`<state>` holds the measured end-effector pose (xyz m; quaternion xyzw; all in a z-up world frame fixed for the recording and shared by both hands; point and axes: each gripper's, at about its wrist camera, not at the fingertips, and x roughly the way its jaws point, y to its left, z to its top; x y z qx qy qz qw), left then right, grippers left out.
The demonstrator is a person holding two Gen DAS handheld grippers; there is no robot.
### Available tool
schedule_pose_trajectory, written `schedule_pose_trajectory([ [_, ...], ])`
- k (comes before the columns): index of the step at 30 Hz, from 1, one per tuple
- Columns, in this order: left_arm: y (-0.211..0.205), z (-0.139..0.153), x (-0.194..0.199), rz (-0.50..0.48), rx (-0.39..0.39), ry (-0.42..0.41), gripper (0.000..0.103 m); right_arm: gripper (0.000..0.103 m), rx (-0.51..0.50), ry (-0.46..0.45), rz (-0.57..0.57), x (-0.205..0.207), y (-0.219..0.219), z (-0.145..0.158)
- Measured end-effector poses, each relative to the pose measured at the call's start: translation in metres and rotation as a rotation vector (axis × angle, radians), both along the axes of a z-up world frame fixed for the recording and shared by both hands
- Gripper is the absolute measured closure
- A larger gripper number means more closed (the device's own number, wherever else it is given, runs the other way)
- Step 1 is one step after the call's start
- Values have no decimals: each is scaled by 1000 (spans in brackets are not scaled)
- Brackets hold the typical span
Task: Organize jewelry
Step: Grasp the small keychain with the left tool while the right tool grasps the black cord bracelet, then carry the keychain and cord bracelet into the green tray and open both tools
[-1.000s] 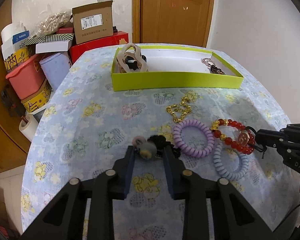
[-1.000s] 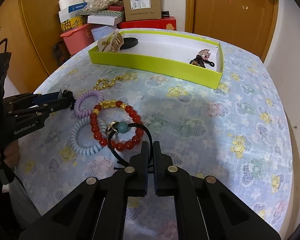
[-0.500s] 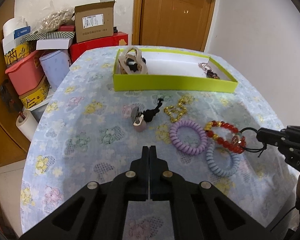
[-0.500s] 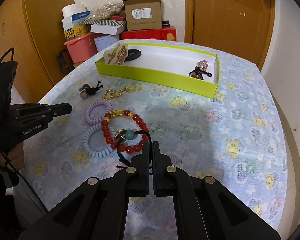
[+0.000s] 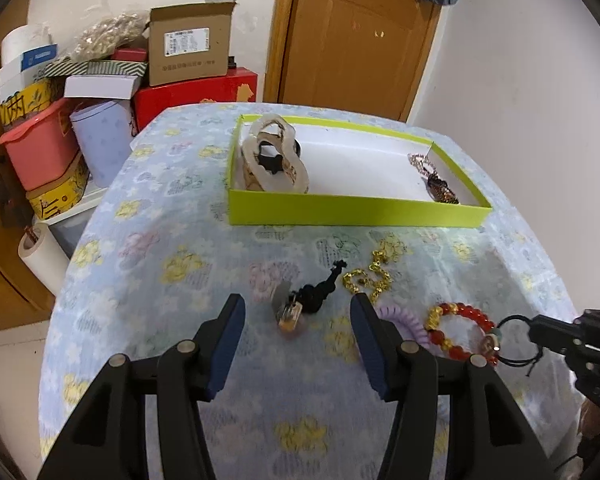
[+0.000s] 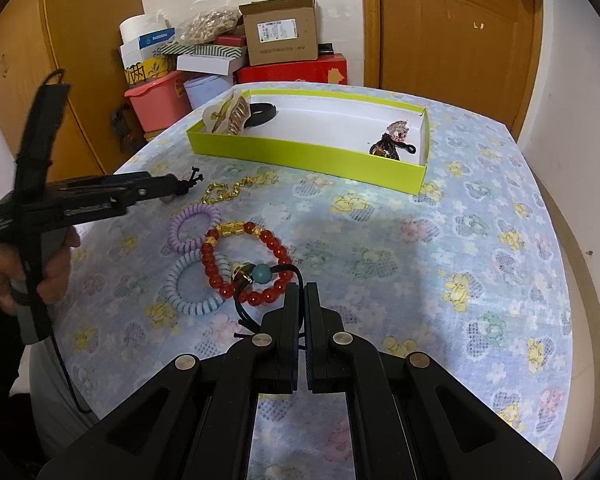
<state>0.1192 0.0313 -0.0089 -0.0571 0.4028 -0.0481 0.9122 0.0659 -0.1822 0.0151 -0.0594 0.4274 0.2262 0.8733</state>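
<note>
While the left gripper point(image 5: 296, 344) showed its jaws pressed together half a second ago, they now stand wide apart and low over the flowered tablecloth point(image 5: 160, 280), bracketing the black hair tie with its small charm point(image 5: 304, 304), which lies loose between the blue pads and touches neither. That reads as a fresh approach for another grasp, after an apparent miss. The right gripper point(image 6: 302, 308) stays clamped on the black cord of the bead tie point(image 6: 260, 274), which overlaps the red bead bracelet point(image 6: 244, 264). Neither piece has reached the green tray point(image 5: 340, 210), where a few items already lie, so most of the sorting remains.
</note>
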Motion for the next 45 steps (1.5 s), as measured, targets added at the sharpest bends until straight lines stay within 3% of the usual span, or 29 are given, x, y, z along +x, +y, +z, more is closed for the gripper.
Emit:
schedule_pose_trajectory([
  [3, -5, -4, 4, -17, 16, 8, 56, 101, 1, -7, -2, 0, -1, 3],
  [5, -6, -7, 6, -19, 12, 21, 73, 101, 1, -13, -4, 0, -1, 5],
  [10, -5, -7, 5, -13, 8, 17, 77, 101, -1, -18, -7, 0, -2, 7],
  [19, -4, 7, -11, -12, 14, -15, 80, 101, 4, -51, -4, -5, -4, 19],
  [31, -15, 49, -33, -42, 1, -90, 80, 101, 27, -121, -8, -7, -10, 49],
  [45, -29, 65, 13, -57, 14, -96, 80, 101, 63, -173, -26, 48, -17, 73],
])
